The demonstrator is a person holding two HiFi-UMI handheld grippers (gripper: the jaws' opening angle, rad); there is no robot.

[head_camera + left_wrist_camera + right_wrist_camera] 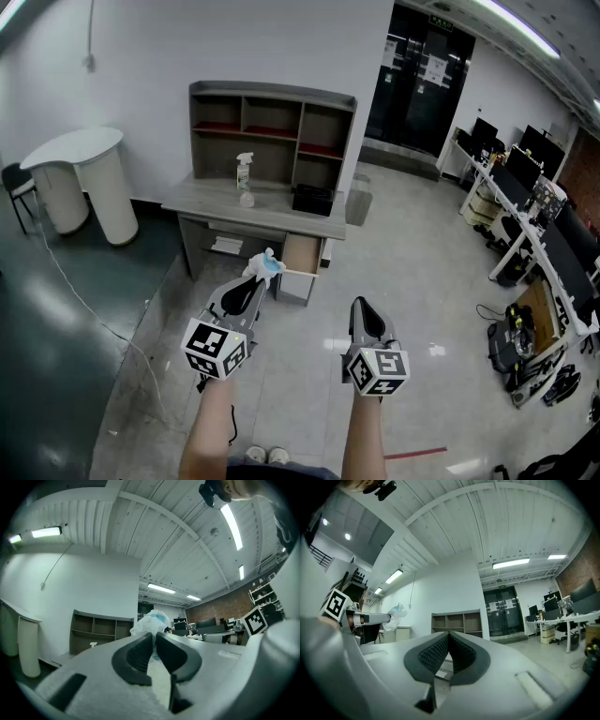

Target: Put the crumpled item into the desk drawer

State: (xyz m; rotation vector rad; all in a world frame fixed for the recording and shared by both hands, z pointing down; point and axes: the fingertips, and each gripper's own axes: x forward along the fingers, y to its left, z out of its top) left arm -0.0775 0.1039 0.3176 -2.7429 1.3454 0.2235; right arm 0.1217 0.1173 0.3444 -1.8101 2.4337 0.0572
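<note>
The crumpled item point(265, 265), a white wad with some blue, sticks out of the tips of my left gripper point(255, 281), which is shut on it. It hangs in the air in front of the grey desk point(216, 208), close to the open drawer point(302, 255) under the desk's right part. In the left gripper view the wad point(151, 622) bulges just past the closed jaws point(153, 637). My right gripper point(364, 309) is to the right at about the same height, shut with nothing in it point(448, 637). From its view the left gripper point(370, 618) and the wad point(397, 612) show at the left.
A spray bottle point(245, 178) and a black box point(312, 200) stand on the desk under a hutch with shelves point(272, 122). A white round counter point(80, 150) is at the left. Office desks with monitors point(525, 206) line the right side. A cable point(89, 305) runs over the floor.
</note>
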